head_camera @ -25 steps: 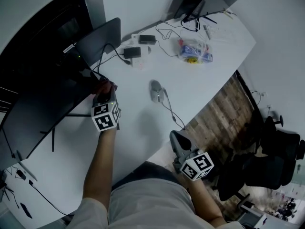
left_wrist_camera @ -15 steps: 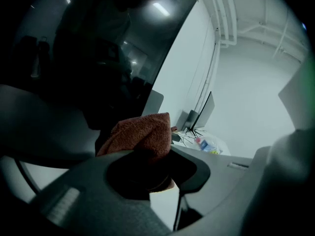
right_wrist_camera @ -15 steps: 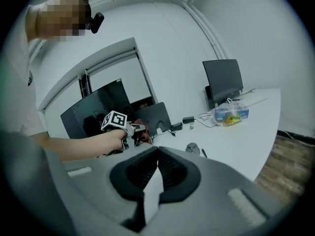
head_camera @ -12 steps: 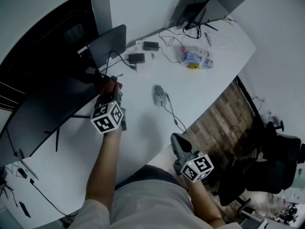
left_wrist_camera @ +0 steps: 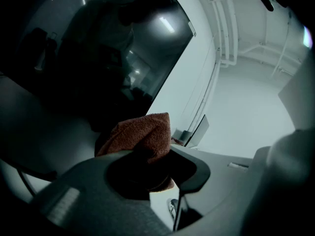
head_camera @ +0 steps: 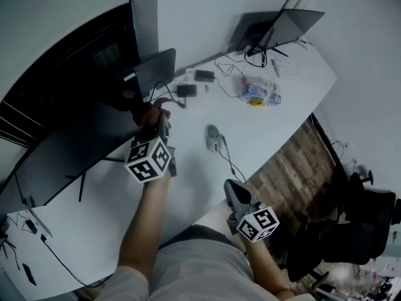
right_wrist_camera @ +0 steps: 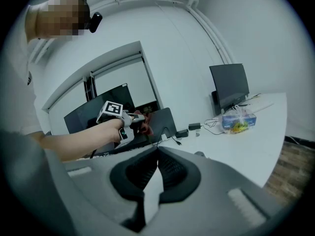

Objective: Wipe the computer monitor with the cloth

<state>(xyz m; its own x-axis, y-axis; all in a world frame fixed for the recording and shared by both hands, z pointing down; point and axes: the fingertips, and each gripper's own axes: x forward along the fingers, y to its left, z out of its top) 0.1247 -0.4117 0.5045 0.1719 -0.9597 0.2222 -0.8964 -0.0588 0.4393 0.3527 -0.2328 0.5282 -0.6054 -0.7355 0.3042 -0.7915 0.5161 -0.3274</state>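
Note:
The large dark monitor [head_camera: 59, 149] stands at the table's left, its screen filling the left gripper view [left_wrist_camera: 83, 58]. A reddish-brown cloth [left_wrist_camera: 141, 133] is bunched in my left gripper [head_camera: 155, 119], which is shut on it. The cloth [head_camera: 149, 113] rests at the monitor's right end, close to the screen; contact is hidden. My right gripper [head_camera: 234, 190] hangs at the table's front edge, far from the monitor. Its jaws [right_wrist_camera: 157, 167] are shut with nothing between them. The right gripper view shows the left gripper [right_wrist_camera: 129, 120] and cloth [right_wrist_camera: 147, 123] by the screen.
A second dark screen [head_camera: 156, 68] stands just behind the cloth, with power adapters [head_camera: 188, 90] and cables beside it. A corded mouse [head_camera: 214, 137] lies mid-table. A plastic bag [head_camera: 258, 91] and another monitor [head_camera: 276, 19] sit at the far end. Office chairs [head_camera: 357, 212] stand at the right.
My left gripper has moved with the cloth along the monitor toward its far right end. The right gripper has stayed at the table's front edge.

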